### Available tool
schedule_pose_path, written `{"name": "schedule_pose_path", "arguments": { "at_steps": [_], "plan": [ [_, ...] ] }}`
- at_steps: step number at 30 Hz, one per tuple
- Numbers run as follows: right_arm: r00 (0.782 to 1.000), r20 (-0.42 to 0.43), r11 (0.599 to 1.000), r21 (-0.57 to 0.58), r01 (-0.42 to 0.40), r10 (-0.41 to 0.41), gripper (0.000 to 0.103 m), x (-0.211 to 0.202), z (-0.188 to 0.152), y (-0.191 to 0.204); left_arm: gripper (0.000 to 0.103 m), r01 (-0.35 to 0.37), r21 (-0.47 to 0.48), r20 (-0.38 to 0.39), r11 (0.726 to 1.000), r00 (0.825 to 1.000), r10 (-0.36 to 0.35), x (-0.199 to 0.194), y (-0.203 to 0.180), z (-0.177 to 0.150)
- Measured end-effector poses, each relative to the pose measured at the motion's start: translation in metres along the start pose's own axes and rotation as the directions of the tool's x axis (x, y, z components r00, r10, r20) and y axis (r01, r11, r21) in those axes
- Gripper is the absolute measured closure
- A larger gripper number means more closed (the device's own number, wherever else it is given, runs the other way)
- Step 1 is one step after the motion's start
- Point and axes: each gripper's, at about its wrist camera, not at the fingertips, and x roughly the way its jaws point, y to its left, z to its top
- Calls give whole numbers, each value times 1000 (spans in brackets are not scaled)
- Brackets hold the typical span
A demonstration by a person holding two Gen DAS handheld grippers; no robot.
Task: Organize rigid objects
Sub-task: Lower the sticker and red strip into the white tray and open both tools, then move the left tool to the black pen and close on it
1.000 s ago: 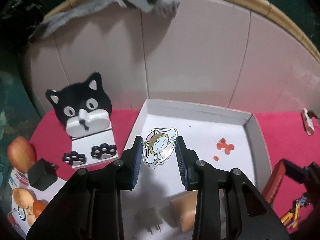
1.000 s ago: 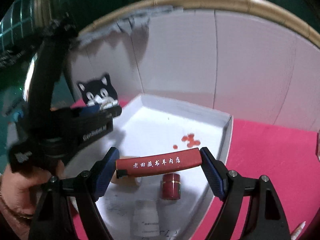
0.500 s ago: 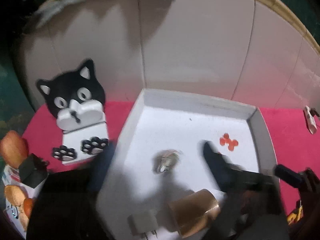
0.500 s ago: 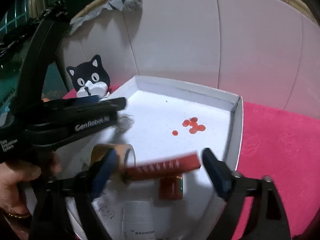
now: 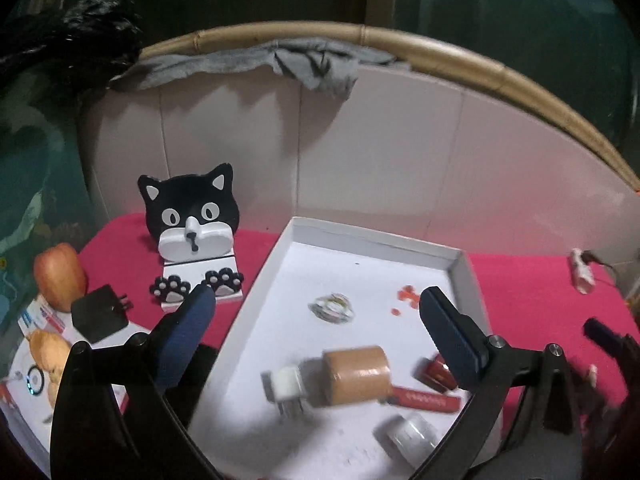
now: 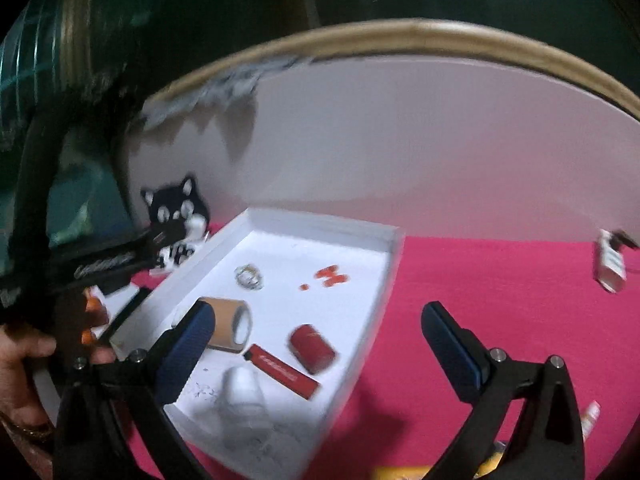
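Note:
A white tray [image 5: 472,276] on the pink cloth holds a clear character charm [image 5: 333,308], a brown tape roll [image 5: 357,374], a white plug [image 5: 286,387], a flat red case [image 5: 424,398], a small red box [image 5: 436,371] and a clear roll [image 5: 408,434]. My left gripper [image 5: 316,334] is open and empty above the tray's near side. My right gripper [image 6: 318,346] is open and empty, raised over the tray's right rim [image 6: 384,292]. The red case [image 6: 282,370], red box [image 6: 312,349], tape roll [image 6: 228,328] and charm [image 6: 249,277] lie in the tray.
A black-and-white cat stand [image 5: 194,226] sits left of the tray. A black adapter [image 5: 100,314], an apple [image 5: 59,276] and printed packaging lie at the far left. A white item [image 6: 610,266] lies at the far right on the cloth. A pale wall panel stands behind.
My left gripper opened and dropped the charm into the tray. My right gripper opened and dropped the red case into the tray. Both grippers pulled back and up.

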Motion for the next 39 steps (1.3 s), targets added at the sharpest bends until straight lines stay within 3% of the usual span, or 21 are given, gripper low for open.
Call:
{"name": "schedule_pose_path", "arguments": {
  "at_steps": [8,14,16,20,23,27,31,34,36,38,39],
  "plan": [
    [981,153,980,176,95,-123,0,-78,-3,-69,0,109,17,9,994,994,-109,-36,-38,-23],
    [952,225,956,253,148,-207,0,-118,-10,-98,0,137,151,-9,979,991,-137,-49,-79,-40],
    [950,227,950,275,149,-214,0,-123,-10,-106,0,176,179,-38,968,984,-172,-49,-92,-47],
    [936,229,927,325,186,-268,0,-138,-19,-128,0,273,245,-102,930,962,-255,-47,-121,-62],
    [924,185,894,372,248,-333,0,-147,-29,-145,0,354,276,-176,894,933,-315,-43,-143,-76],
    [919,148,865,419,277,-366,0,-155,-46,-166,0,422,310,-283,852,896,-341,-36,-168,-98],
    [925,118,842,467,270,-362,0,-161,-64,-184,0,521,338,-383,784,837,-391,-28,-190,-120],
    [930,91,823,502,266,-357,0,-159,-71,-195,0,524,400,-416,752,835,-361,-18,-207,-129],
    [936,89,814,527,245,-339,0,-161,-75,-199,0,503,417,-447,757,839,-310,-7,-215,-135],
    [938,94,814,529,238,-335,0,-163,-75,-199,0,493,407,-479,769,832,-280,3,-218,-140],
    [936,97,817,525,240,-337,0,-164,-75,-199,0,481,423,-473,768,840,-266,2,-219,-143]
  ]
}}
